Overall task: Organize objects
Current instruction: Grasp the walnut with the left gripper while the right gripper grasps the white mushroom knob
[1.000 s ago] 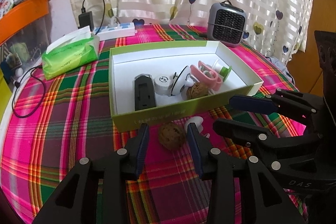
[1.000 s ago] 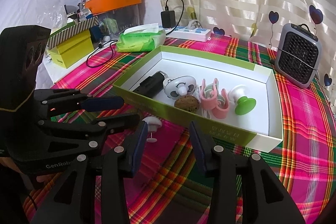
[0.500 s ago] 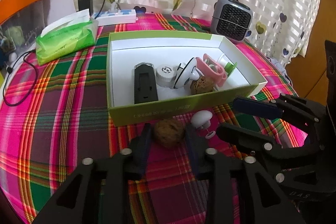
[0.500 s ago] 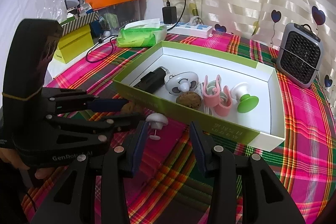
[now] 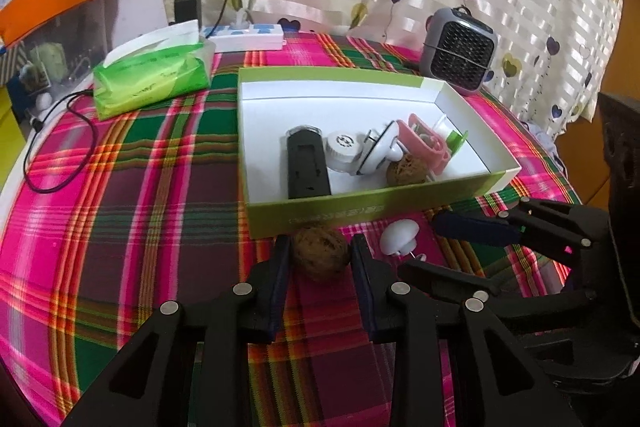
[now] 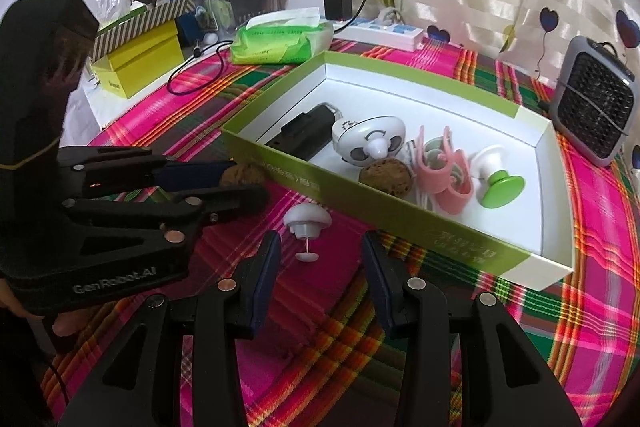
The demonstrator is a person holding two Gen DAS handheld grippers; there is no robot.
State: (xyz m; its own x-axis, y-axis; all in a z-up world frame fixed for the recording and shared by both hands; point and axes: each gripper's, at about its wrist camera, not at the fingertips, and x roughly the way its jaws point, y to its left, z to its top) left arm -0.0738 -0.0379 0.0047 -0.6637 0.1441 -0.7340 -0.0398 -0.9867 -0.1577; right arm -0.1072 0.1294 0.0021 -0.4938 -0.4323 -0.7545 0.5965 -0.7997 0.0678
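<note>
The left gripper (image 5: 320, 253) pinches the brown wrinkled walnut (image 5: 319, 252) between its pads; the right gripper (image 6: 320, 259) gapes around a white mushroom-shaped peg (image 6: 307, 221).

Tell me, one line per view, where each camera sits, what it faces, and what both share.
Left wrist: sits on the left gripper, looking down along its fingers at the walnut they pinch; right gripper at right.
Right wrist: sits on the right gripper, open, facing the white knob; left gripper and fingertips of a hand at left.
Shared: green box, knob, walnut.
</note>
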